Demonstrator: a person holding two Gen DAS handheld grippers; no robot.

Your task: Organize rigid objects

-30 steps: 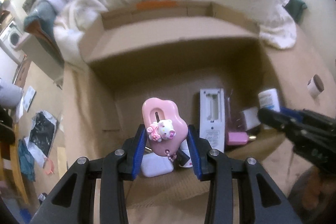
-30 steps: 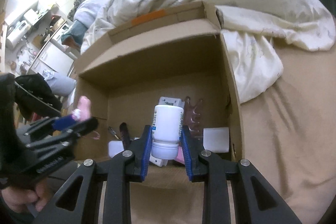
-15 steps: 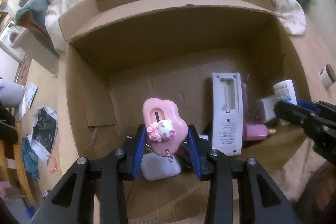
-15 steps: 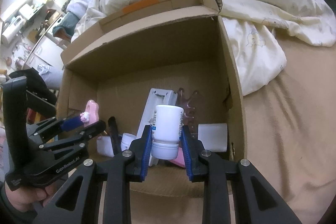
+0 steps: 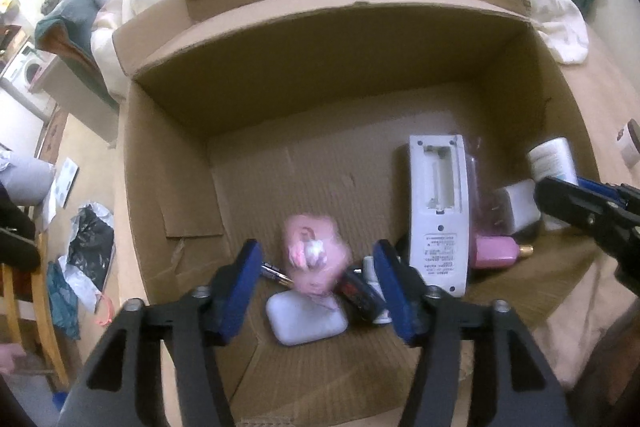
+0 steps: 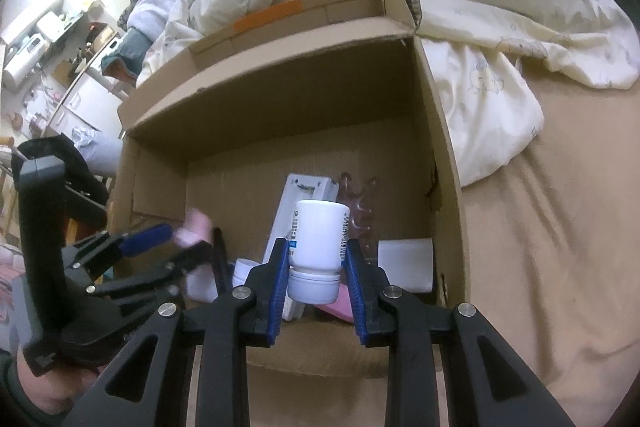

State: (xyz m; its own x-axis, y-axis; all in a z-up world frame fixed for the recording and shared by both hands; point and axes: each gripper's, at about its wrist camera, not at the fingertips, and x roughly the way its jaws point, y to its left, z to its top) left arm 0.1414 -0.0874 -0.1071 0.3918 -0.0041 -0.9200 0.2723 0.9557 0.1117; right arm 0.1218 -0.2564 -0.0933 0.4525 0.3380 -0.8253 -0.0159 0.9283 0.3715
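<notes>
Bedding behind cardboard box (image 5: 168, 187), left view alone shows earbud case (image 5: 306, 319)

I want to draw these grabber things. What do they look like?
Both the left gripper and the right gripper have black plastic arms with triangle holes and silver bolts. Their fingers carry blue pads. The left one has a chunky black handle with faint grey lettering.

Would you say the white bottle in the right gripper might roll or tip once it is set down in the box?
Probably. The white bottle is round-sided, so laid down it may roll. Held cap-down in the right gripper, it looks tall and narrow, likely tippy. Its smooth plastic looks stiff.
</notes>
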